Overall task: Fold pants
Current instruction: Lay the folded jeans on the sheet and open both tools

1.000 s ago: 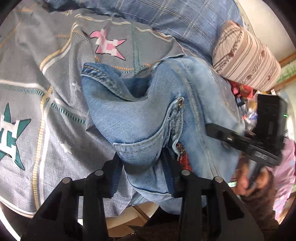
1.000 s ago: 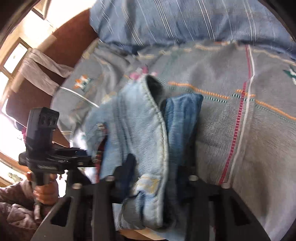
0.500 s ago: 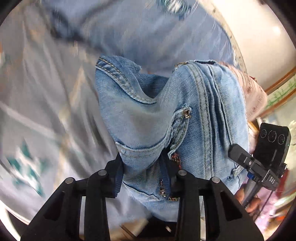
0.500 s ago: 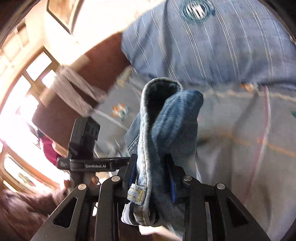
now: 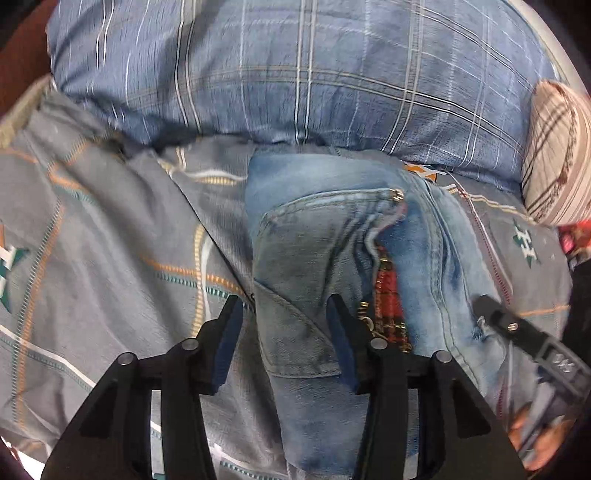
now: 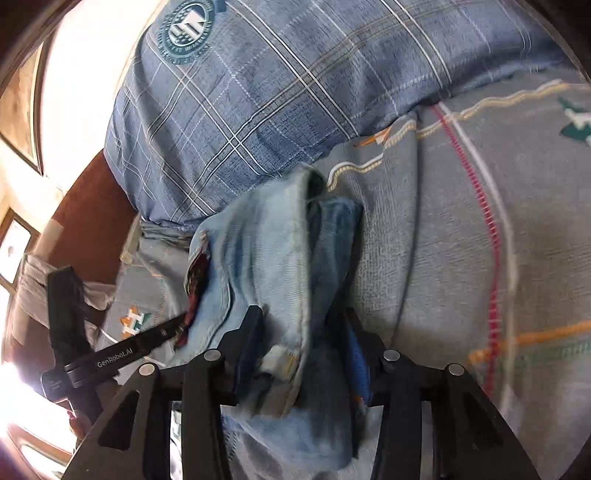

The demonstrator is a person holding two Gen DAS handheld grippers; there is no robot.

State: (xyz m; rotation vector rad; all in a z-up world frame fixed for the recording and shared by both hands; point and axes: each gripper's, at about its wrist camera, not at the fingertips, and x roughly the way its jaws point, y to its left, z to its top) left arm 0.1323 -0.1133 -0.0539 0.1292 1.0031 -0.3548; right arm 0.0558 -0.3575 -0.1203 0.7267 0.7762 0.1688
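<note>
Bedroom setting: bed, headboard, windows, wall

Grey bedspread (image 5: pixel 110 258) printed with orange, teal and white stripes and star-shaped emblems, red stitched line on one side; large blue plaid pillow (image 5: pixel 295 74) at the head of the bed, bearing a round teal crest (image 6: pixel 184 29); cream bolster with brown stripes (image 5: pixel 554 155) just beside the pillow's end; dark reddish-brown headboard (image 6: pixel 92 206) behind the pillow; pale wall (image 6: pixel 74 92) above it, with a framed edge (image 6: pixel 18 110) at the far left; bright, overexposed windows (image 6: pixel 14 240) low on the left, with pale cloth (image 6: pixel 33 291) gathered near them; strong daylight from that side.
</note>
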